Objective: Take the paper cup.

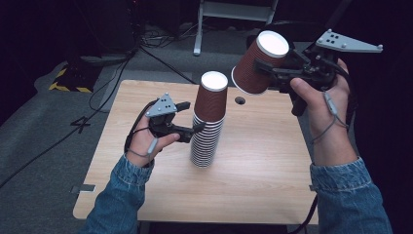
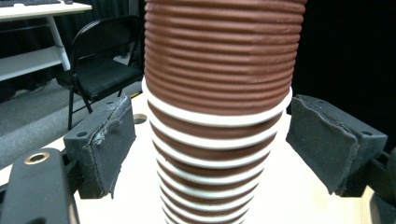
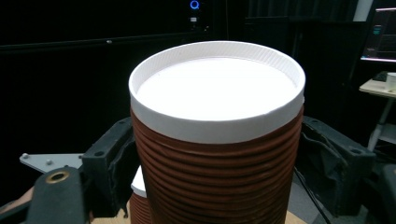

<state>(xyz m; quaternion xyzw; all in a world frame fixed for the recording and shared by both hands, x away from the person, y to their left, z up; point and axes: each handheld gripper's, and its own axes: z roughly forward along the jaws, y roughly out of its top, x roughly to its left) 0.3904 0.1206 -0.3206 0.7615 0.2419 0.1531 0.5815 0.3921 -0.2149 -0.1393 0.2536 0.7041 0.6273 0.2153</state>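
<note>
Cups are at both claws here. One brown ribbed paper cup point(image 1: 259, 62) is clamped in the right claw point(image 1: 272, 73), lifted off the table point(image 1: 263, 165) and held above its far right part, beyond and to the right of the stack. It is tipped, its white bottom toward the camera in the high view and its open rim pointing down toward the left. In the right gripper view the cup point(image 3: 217, 140) stands between the two black jaws with its white bottom uppermost, and the pads press its ribbed wall on both sides: a firm hold.

The stack of upside-down cups point(image 1: 208, 122) stands upright near the middle of the wooden table, white rims showing as bands down its lower half. The left claw point(image 1: 195, 117) sits level at the stack's left side, about halfway up, jaws reaching around it. In the left gripper view the stack point(image 2: 217, 107) rises between the pads, with a gap showing on each side, clearer on the right; the left pad point(image 2: 105, 144) lies close to the rims but not visibly pressing. So the left claw stands wide, straddling the stack without gripping it.

A small round hole point(image 1: 239, 100) lies in the tabletop beyond the stack.
</note>
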